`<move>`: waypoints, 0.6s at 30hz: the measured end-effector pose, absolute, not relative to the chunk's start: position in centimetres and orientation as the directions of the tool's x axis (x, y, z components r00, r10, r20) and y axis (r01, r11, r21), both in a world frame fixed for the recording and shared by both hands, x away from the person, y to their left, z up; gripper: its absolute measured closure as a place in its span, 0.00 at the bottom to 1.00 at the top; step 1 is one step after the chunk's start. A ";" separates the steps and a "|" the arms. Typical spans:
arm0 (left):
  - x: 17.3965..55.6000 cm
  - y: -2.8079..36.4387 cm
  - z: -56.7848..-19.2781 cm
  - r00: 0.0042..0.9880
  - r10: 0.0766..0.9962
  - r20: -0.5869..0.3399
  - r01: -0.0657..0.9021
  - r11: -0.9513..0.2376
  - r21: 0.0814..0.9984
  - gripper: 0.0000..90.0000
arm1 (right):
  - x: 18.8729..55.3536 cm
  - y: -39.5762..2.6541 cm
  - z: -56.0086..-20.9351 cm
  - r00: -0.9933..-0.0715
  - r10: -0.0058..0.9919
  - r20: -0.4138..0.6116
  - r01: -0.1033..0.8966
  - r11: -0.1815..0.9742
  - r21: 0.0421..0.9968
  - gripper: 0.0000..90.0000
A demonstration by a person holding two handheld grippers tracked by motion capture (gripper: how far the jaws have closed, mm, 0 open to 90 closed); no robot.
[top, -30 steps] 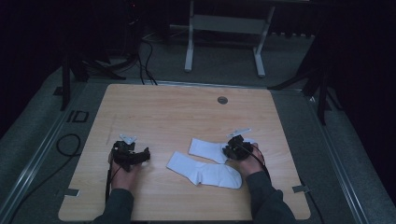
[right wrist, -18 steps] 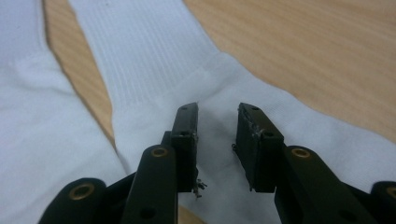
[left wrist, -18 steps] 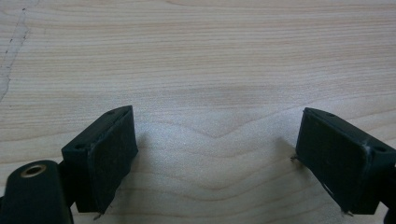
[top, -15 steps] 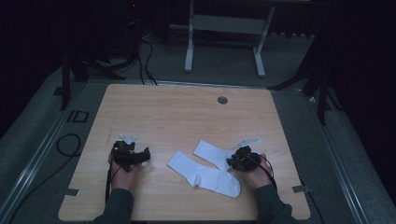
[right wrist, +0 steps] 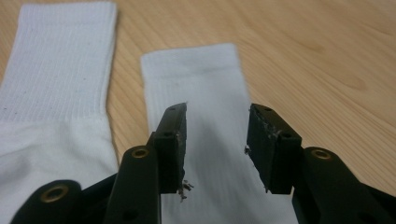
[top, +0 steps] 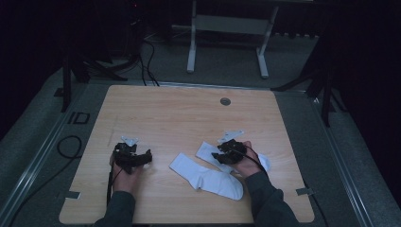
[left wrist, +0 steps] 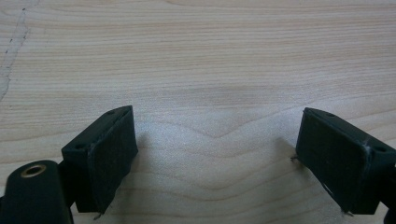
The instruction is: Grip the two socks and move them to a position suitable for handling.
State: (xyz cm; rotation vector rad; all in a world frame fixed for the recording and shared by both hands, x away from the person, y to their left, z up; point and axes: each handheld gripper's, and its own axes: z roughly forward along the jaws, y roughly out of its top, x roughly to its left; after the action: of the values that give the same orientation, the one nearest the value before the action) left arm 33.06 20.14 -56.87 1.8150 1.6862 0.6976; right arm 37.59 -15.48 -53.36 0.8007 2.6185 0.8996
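Note:
Two white socks lie on the wooden table (top: 179, 118). The longer sock (top: 208, 178) slants across the front middle. The second sock (top: 204, 151) lies under my right gripper (top: 219, 157). In the right gripper view this sock (right wrist: 201, 88) runs flat beneath the right gripper (right wrist: 217, 116). Its jaws have just been opening and stand apart, pressing on nothing. The other sock's ribbed cuff (right wrist: 60, 70) lies to the left. My left gripper (top: 144, 158) rests at the front left. In its own view the left gripper (left wrist: 217, 128) is wide open over bare wood.
A round grommet (top: 225, 101) sits in the tabletop near the far edge. Beyond the table stands a metal frame on legs (top: 191, 47). Cables (top: 71, 146) run on the grey floor at the left. The table's front edge is close to the forearms.
My right gripper drew toward the person, then shifted left over the second sock, which now lies more slanted. Its jaws look wider apart. The left gripper has stayed put.

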 end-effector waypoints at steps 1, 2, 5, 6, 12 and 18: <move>33.1 20.1 -56.9 0.074 0.997 0.000 0.706 -0.052 0.707 0.14 | 37.8 -15.2 -53.6 -0.822 0.566 -0.066 0.410 0.667 0.622 0.61; 33.1 20.1 -56.9 0.074 0.997 0.000 0.705 -0.052 0.707 0.14 | 38.0 -15.0 -53.8 -0.827 0.559 -0.064 0.409 0.676 0.613 0.61; 33.1 20.1 -56.9 0.074 0.997 0.000 0.706 -0.052 0.707 0.14 | 38.3 -14.7 -54.2 -0.831 0.553 -0.054 0.416 0.683 0.600 0.60; 33.1 20.1 -56.9 0.074 0.997 0.000 0.705 -0.052 0.707 0.14 | 38.3 -14.7 -54.2 -0.831 0.553 -0.054 0.416 0.683 0.600 0.59; 33.1 20.1 -56.9 0.074 0.997 0.000 0.705 -0.052 0.707 0.14 | 38.8 -15.0 -54.7 -0.828 0.561 -0.016 0.446 0.675 0.588 0.67; 33.1 20.1 -56.9 0.074 0.997 0.000 0.706 -0.052 0.707 0.14 | 39.3 -15.6 -54.6 -0.807 0.591 -0.012 0.470 0.653 0.594 0.91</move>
State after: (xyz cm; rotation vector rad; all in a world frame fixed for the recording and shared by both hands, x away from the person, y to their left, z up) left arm 33.06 20.14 -56.87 1.8152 1.6855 0.6976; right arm 39.28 -15.58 -54.62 0.8666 2.6668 0.8714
